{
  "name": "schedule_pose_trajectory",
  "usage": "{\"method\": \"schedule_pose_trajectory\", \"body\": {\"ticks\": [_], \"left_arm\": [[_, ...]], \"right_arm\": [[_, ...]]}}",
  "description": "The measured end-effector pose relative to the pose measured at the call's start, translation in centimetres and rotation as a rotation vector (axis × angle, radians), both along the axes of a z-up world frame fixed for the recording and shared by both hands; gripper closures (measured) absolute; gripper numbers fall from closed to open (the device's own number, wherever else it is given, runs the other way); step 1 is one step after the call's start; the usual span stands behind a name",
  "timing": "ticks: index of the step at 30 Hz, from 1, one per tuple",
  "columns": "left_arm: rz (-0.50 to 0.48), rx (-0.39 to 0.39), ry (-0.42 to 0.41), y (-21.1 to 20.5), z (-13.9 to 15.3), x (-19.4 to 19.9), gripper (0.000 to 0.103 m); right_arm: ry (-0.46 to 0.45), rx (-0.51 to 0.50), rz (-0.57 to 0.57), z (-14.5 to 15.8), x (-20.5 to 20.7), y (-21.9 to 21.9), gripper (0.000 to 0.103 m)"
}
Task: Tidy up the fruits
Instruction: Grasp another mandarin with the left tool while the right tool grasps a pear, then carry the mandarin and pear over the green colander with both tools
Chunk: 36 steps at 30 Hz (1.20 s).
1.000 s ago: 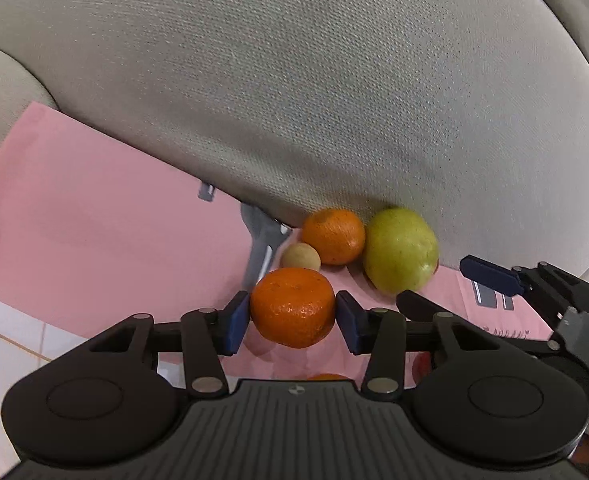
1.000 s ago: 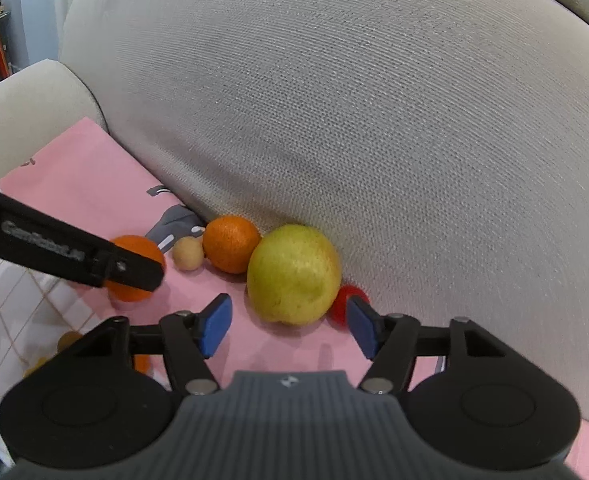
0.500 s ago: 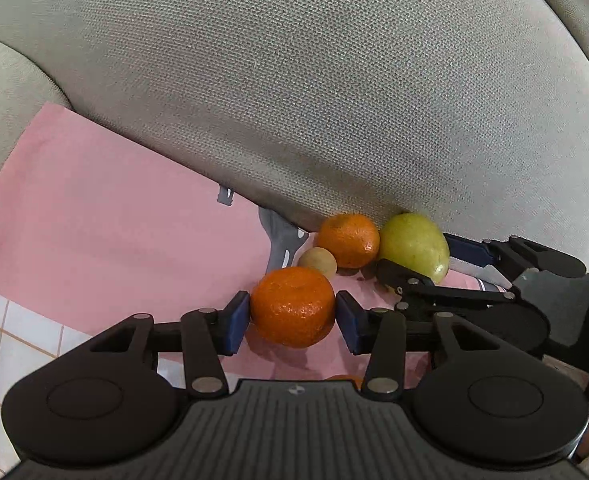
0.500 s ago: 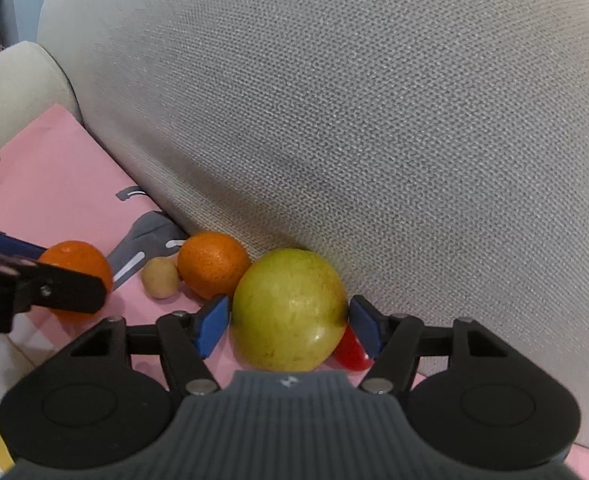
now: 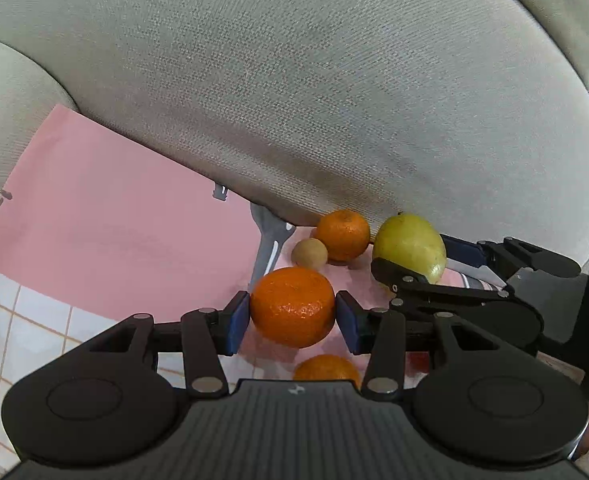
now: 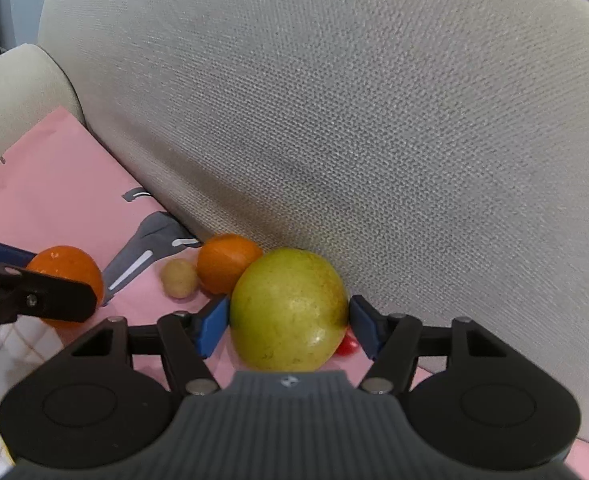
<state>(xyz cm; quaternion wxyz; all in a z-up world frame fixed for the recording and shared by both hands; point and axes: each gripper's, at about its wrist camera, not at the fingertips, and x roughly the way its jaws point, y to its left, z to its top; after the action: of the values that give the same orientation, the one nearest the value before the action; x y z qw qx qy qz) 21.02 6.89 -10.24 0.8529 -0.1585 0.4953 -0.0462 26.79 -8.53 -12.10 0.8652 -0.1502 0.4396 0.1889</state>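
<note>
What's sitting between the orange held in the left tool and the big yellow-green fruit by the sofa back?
A small round tan fruit and a second orange, side by side on the pink cloth; the right wrist view shows it best.

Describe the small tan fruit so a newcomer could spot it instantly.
Start at the grey sofa backrest where it meets the pink cloth. The fruits lie in a row there. The small tan fruit sits just left of the loose orange, the smallest and dullest of them.

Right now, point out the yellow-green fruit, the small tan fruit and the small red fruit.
yellow-green fruit (image 6: 290,312): right wrist view, front skin.
small tan fruit (image 6: 180,279): right wrist view, middle.
small red fruit (image 6: 348,346): right wrist view, visible edge.
</note>
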Motion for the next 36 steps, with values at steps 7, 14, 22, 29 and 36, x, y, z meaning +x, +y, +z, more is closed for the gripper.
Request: {"method": "schedule_pose_trajectory", "body": {"ticks": [7, 14, 22, 29, 36], "left_arm": [[0.002, -0.009, -0.023, -0.4, 2.0, -1.7, 0.05], [-0.024, -0.005, -0.056, -1.9, 4.6, -4.1, 0.05], [-0.082, 0.016, -0.097, -5.0, 6.9, -7.1, 0.05], [-0.168, 0.043, -0.127, -8.9, 8.5, -9.6, 0.05], [-0.294, 0.036, -0.147, -13.3, 9.0, -11.2, 0.05]], "right_arm": [[-0.028, 0.059, -0.027, 3.7, -3.1, -1.3, 0.04], [-0.051, 0.115, -0.027, 7.2, -8.1, -2.9, 0.04], [-0.074, 0.155, -0.046, 10.1, -13.2, -5.5, 0.04], [-0.102, 0.172, -0.089, 11.8, -17.1, -8.7, 0.04], [-0.108, 0.178, -0.143, 12.4, -20.0, -13.1, 0.04]]}}
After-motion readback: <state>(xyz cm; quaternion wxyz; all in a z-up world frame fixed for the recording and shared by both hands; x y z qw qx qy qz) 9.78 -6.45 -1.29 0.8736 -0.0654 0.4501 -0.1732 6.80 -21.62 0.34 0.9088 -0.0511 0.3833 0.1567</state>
